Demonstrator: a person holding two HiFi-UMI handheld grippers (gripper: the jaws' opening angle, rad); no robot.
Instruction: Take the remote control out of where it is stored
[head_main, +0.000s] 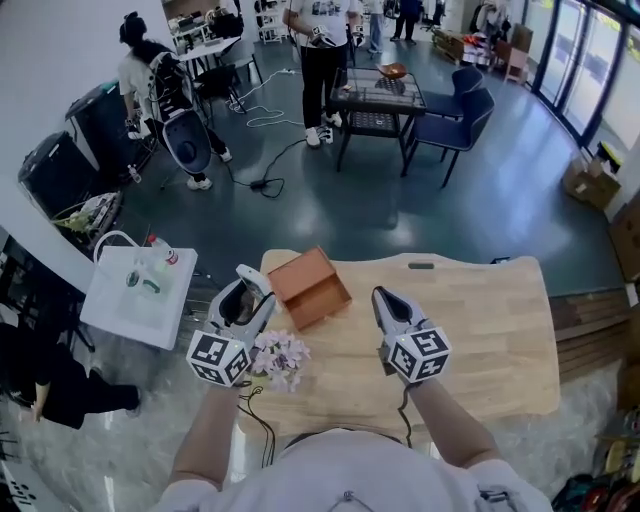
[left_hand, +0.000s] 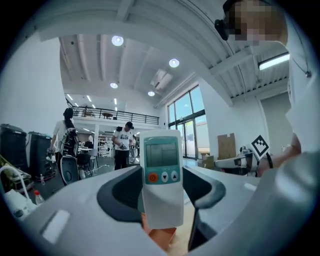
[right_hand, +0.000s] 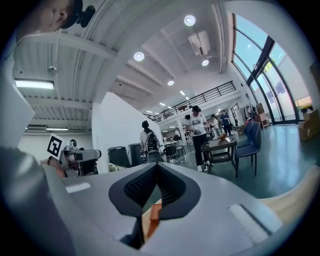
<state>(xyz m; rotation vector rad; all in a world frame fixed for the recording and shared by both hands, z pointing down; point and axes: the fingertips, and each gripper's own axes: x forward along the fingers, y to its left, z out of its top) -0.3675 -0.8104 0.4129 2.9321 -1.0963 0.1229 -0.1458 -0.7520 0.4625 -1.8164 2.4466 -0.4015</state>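
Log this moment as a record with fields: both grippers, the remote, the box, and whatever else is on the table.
left gripper: fingers shut on the remote control
remote control: white, teal panel, orange button; upright between the fingers, screen toward the camera
right gripper: fingers together, nothing held
box: orange-brown, on the table ahead of the two grippers
flowers: pale bunch between the grippers, nearer the left one
table: light wood
task status: remote is in the left gripper's grasp
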